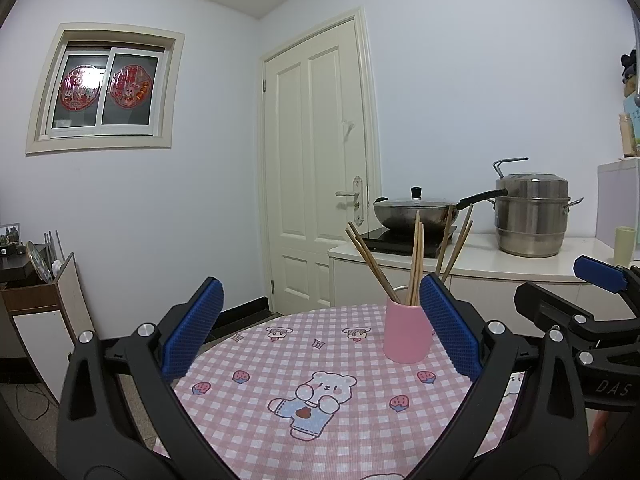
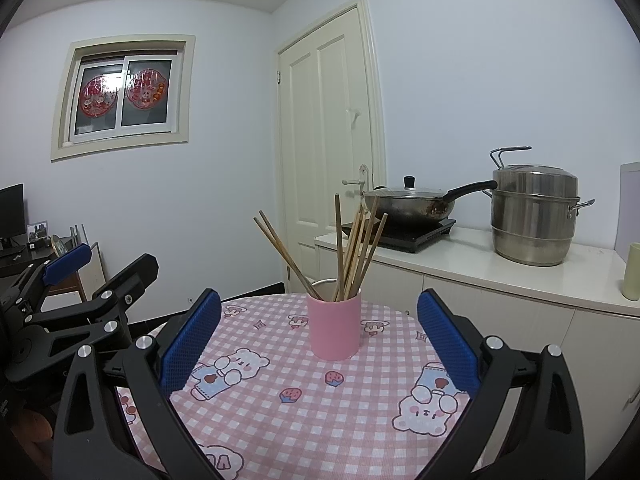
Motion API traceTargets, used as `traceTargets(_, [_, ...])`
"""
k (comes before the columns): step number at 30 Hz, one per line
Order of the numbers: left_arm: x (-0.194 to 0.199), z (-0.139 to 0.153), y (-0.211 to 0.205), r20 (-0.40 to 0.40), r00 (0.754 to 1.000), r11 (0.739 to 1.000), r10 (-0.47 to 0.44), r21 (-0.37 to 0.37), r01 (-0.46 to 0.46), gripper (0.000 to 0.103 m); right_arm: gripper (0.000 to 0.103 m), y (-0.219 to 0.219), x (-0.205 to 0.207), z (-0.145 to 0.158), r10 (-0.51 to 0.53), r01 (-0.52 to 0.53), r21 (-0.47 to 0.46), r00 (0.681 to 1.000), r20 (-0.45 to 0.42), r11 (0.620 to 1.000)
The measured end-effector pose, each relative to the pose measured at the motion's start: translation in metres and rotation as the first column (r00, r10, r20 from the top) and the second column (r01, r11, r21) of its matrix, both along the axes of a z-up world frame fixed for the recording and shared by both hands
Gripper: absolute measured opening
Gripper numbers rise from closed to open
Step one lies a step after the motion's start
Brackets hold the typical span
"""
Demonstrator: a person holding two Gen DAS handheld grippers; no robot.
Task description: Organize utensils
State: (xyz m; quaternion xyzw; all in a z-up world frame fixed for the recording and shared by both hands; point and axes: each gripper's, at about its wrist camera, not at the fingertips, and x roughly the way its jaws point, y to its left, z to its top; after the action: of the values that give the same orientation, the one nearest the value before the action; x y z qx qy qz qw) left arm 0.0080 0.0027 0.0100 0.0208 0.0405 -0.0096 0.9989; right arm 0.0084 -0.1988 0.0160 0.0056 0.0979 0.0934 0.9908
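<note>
While open, wok (image 2: 408, 204) behind chopsticks (image 2: 352, 252).

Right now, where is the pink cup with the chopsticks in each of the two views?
Left wrist view: the pink cup stands right of centre on the checked tablecloth, close beside the right pad of the left hand-held gripper.
Right wrist view: the cup is near the centre, between the open pads.
Shared landmark: the wok behind it.

Both wrist views low, facing cup (image 1: 407, 334)
</note>
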Motion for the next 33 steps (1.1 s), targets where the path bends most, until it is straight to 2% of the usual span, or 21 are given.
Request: traceTargets(33, [0.0049, -0.0056, 0.001, -0.016, 1.0, 1.0, 0.008, 0.002, -0.008, 0.097, 0.095, -0.0004, 0.0034, -0.006, -0.007, 0.008, 0.007, 0.999, -0.031, 1.0])
